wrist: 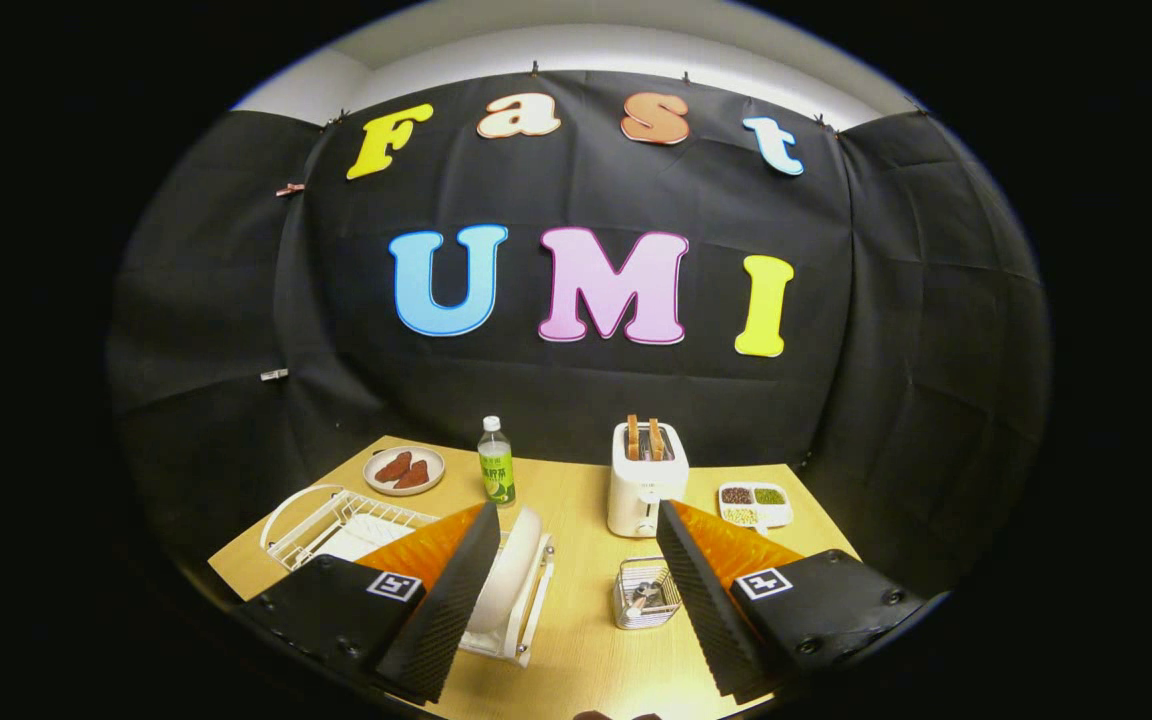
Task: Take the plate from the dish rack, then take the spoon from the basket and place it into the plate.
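**Gripper held wide over the table, plate still racked, spoon still in its basket**

Pale wooden table (586, 620) fills the lower middle of the frame, backed by black cloth booth wall (896, 300) that takes up most of the picture above it.

Nearest, at the bottom of the frame, the gripper (571, 530) hangs above the table with its two fingers spread far apart and nothing held between them; bare tabletop shows in the gap. One finger (456, 590) sits lower left, the other lower right.

Just behind the lower-left finger stands the white dish rack (526, 625), reaching away toward the left of the frame. The plate (514, 570), white, stands on edge in the rack's near end, close beside that finger and partly covered by it; I cannot tell whether they touch.

Between the fingers, closer to the lower-right one, sits the small wire basket (636, 610). The spoon (644, 596) rests inside it, its metal showing among the wires.

Farther back, centre frame, a white toaster (644, 490) holds two slices of toast upright in its slots. Right of it lies a small divided tray (755, 504) with brown, green and pale contents. Left of the toaster stands a clear bottle (495, 463) with a white cap and green label, and farther left a round dish (404, 470) bearing two reddish-brown pieces.
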### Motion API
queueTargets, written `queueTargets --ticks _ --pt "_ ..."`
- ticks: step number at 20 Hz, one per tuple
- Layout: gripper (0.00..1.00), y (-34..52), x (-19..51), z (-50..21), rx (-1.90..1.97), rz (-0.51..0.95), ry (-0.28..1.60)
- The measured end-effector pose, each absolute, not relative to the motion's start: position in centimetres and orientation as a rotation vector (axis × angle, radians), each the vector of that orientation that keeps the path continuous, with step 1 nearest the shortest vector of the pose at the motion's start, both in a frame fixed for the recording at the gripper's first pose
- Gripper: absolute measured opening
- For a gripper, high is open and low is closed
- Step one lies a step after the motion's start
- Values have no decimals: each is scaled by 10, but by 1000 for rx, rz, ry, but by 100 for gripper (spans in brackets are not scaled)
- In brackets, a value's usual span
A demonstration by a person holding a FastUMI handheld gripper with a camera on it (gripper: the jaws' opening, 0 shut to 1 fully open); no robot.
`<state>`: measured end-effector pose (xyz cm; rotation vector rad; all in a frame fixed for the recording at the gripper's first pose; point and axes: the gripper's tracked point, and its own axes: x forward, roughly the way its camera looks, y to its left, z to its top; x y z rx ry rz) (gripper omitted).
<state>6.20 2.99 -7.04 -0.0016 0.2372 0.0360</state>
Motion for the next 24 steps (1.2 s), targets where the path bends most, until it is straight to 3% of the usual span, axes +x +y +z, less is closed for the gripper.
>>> queueTargets --ticks 18,20,24 --pt "98 73 153 -200 5 39 708" --pt "92 78 158 -210 39 47 734" --pt "60 82 157 -233 147 28 832"
